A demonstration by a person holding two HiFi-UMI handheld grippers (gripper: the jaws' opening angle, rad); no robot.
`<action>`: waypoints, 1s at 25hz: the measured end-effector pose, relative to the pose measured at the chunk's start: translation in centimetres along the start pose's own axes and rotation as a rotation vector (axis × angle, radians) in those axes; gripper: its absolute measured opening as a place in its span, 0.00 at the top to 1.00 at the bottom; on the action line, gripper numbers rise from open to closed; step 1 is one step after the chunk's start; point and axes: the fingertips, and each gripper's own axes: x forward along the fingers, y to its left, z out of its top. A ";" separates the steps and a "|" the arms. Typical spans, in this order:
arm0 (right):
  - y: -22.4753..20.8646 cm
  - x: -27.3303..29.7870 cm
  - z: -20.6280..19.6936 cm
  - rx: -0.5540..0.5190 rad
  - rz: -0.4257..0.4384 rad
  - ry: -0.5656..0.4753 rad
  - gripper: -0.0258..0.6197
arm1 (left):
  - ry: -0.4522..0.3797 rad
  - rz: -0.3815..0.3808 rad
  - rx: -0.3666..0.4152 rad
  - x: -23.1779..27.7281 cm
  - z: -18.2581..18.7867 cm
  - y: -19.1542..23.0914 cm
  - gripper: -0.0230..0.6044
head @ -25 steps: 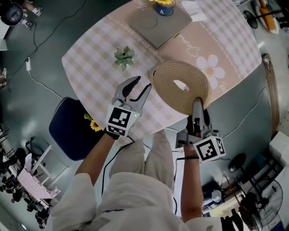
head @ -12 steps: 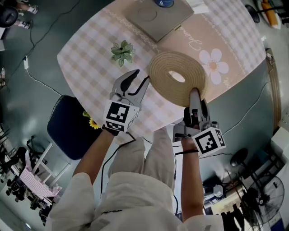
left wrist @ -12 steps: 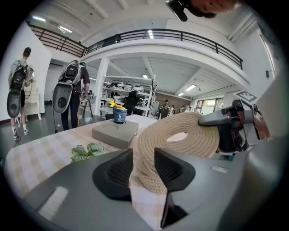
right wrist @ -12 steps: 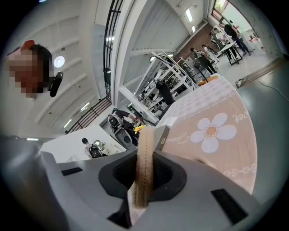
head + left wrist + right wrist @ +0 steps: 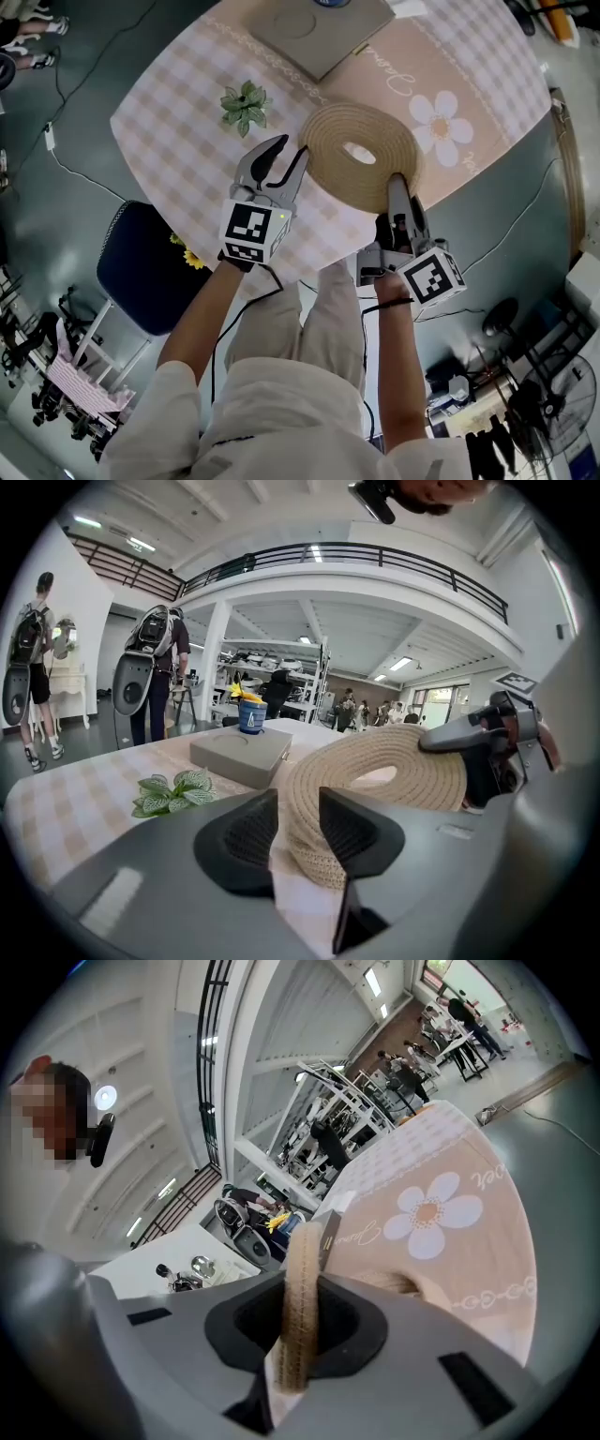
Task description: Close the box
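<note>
A person's outstretched arms carried two tools over a round surface (image 5: 178,122) (image 5: 84,799) (image 5: 469,1241) draped in a pink checked cloth with a beige, daisy-printed panel. The task's thing, a round tan woven-rope box (image 5: 384,131) (image 5: 403,761) (image 5: 302,1241) with a hole in its top, lay flat near the surface's close edge.

At the woven box's near rim, the right tool (image 5: 397,178) (image 5: 302,1288) was clamped on the rope wall, its dark pads pressed against both sides of it. At the woven box's left rim, the left tool (image 5: 292,146) (image 5: 298,803) had its jaws apart and closing. The rope edge showed in the gap just ahead of its tips, and the pads did not press on it.

A small sprig of green, pale-veined leaves (image 5: 244,103) (image 5: 178,792) lay left of the woven box and slightly beyond it. Farther off, beyond the woven box, sat a flat grey square case (image 5: 323,28) (image 5: 242,752) with a blue cup (image 5: 250,714) standing on its far part. People stood in the hall beyond.
</note>
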 end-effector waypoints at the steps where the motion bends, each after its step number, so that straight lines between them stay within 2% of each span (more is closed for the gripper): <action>1: -0.2 0.0 -0.1 0.008 -0.008 0.000 0.89 | -0.003 -0.005 0.003 0.2 0.0 -0.1 0.74; 4: -0.7 0.1 -0.3 0.015 -0.018 0.000 0.89 | -0.008 -0.021 0.002 1.0 -0.2 -0.4 0.74; 10: -1.6 0.0 -0.8 -0.001 -0.031 0.014 0.89 | 0.031 -0.002 0.026 1.9 -1.0 0.1 0.75; 14: -2.2 0.2 -1.0 -0.031 -0.040 0.027 0.89 | 0.023 -0.018 -0.029 2.5 -1.7 0.0 0.75; 16: -2.2 0.2 -1.1 -0.044 -0.046 0.030 0.89 | 0.027 -0.011 -0.021 2.4 -1.7 0.1 0.75; 18: -2.3 0.2 -1.1 -0.074 -0.055 0.033 0.89 | 0.035 -0.008 -0.004 2.5 -1.7 0.0 0.76; 22: -2.6 0.2 -1.2 -0.142 -0.092 0.052 0.88 | 0.048 -0.023 -0.041 2.5 -1.9 -0.3 0.80; 25: -2.6 0.3 -1.4 -0.223 -0.122 0.073 0.86 | 0.069 -0.019 -0.027 2.6 -2.0 -0.2 0.79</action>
